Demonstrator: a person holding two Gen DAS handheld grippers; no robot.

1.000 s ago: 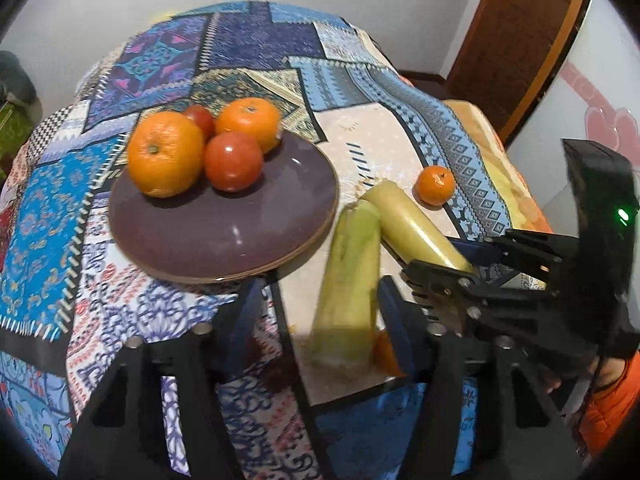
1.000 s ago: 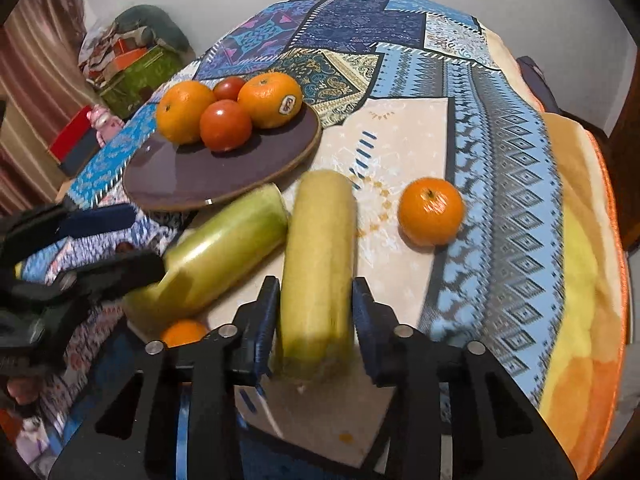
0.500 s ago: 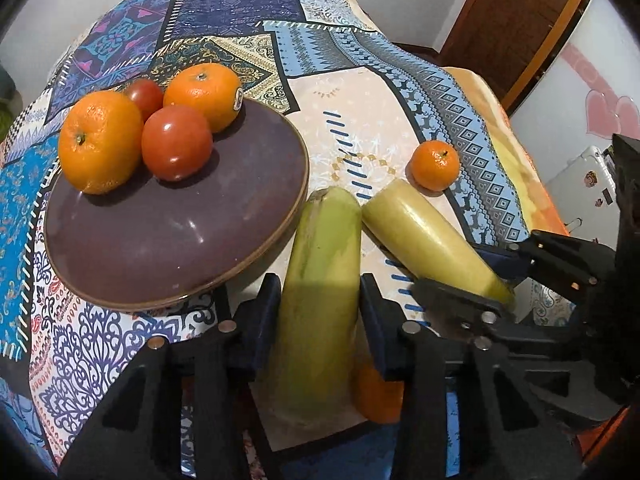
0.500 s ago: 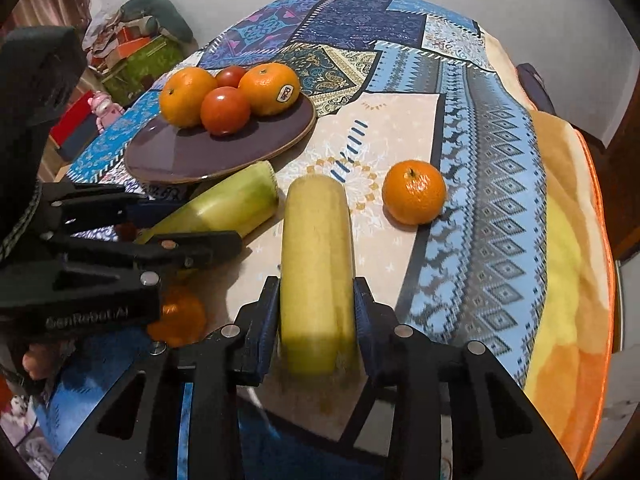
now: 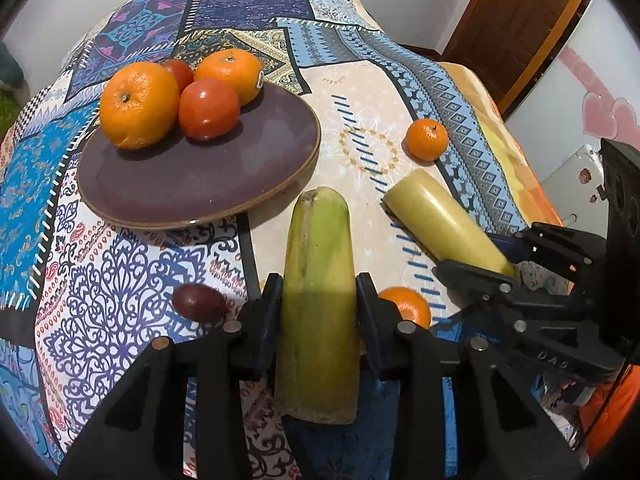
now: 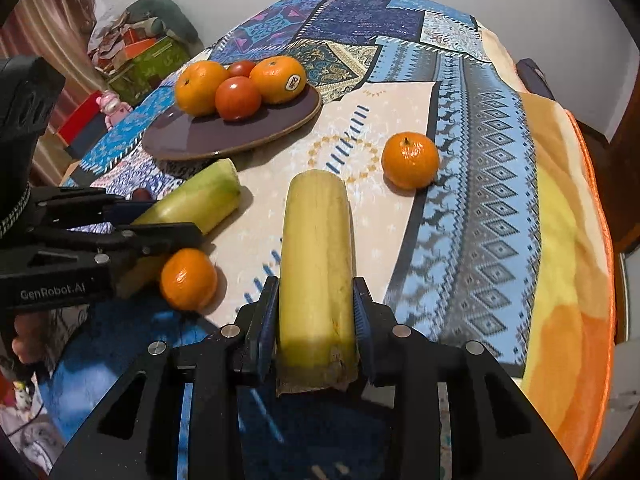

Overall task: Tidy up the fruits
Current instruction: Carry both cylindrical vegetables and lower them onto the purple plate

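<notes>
My left gripper [image 5: 318, 300] is shut on a greenish-yellow banana piece [image 5: 320, 264], held above the patterned cloth just short of the purple plate [image 5: 224, 176]. My right gripper [image 6: 314, 304] is shut on a paler yellow banana piece [image 6: 316, 240], lifted above the cloth. The plate holds two oranges [image 5: 138, 104] and two tomatoes [image 5: 208, 108]. A small mandarin [image 5: 426, 138] lies on the cloth to the right of the plate. Another mandarin [image 6: 188, 278] lies between the two grippers. A dark plum-like fruit [image 5: 198, 302] lies left of my left gripper.
The round table's patterned cloth [image 6: 480, 160] falls away at the right over an orange blanket [image 6: 568, 280]. Boxes and clutter [image 6: 140, 56] stand beyond the table's far left. A brown door [image 5: 516, 20] is at the back right.
Both grippers closed on their banana pieces and lifted them off the cloth. The left gripper moved forward onto its piece; the pieces now lie apart, and the plum-like fruit shows.
</notes>
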